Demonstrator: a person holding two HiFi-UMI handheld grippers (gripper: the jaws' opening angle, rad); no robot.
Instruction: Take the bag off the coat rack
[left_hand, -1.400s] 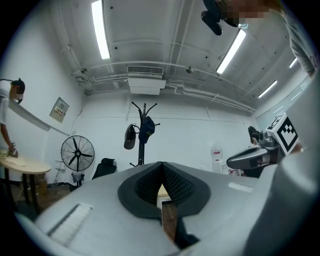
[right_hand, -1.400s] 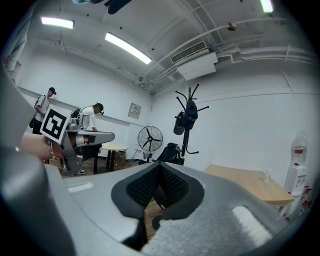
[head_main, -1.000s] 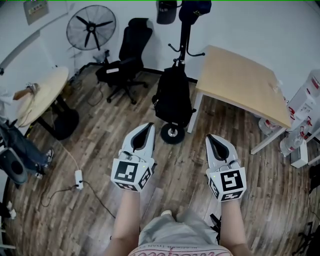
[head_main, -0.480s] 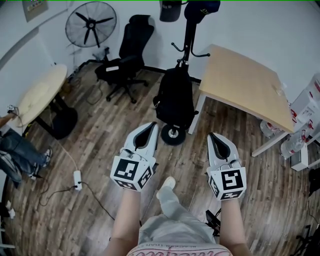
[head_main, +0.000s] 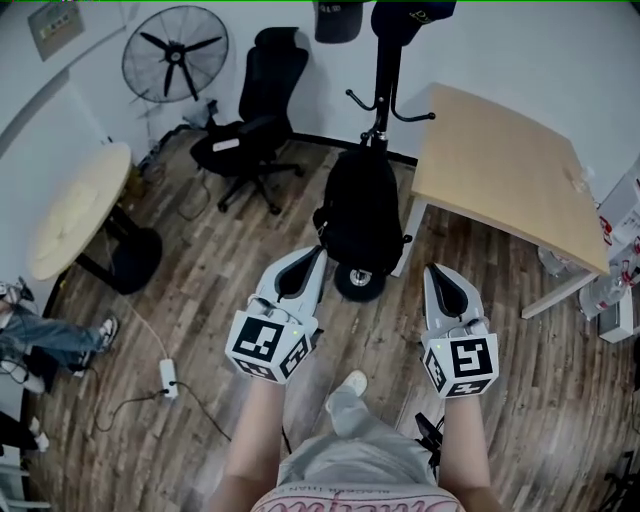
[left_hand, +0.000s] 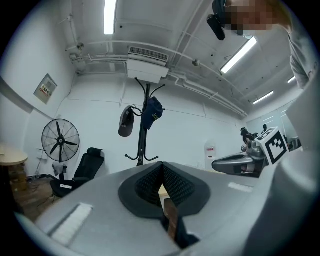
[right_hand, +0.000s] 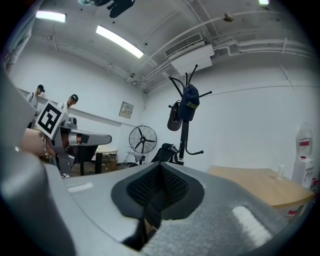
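I hold both grippers in front of me, side by side and well apart, both pointing toward the coat rack (head_main: 386, 85). The left gripper (head_main: 316, 254) has its jaws pressed together with nothing between them; its own view shows the two dark pads meeting in one line. The right gripper (head_main: 435, 272) is the same, jaws together and empty. The bag (head_main: 360, 215), a black backpack, hangs on the rack pole, low, with its bottom just above the round base (head_main: 360, 283). It is ahead of both grippers, a little to the right of the left gripper's tip and to the left of the right gripper's tip, so it lies between the two lines they point along. In the head view the left tip appears close to the bag's lower left edge, but no gripper touches it. Above the bag, at the top of the rack, two dark caps (head_main: 336, 18) hang. To the right of the right gripper and ahead stands a wooden table (head_main: 510, 170), next to the rack. To the left of the left gripper and farther ahead I see an office chair (head_main: 255, 120) and a fan (head_main: 175, 55).
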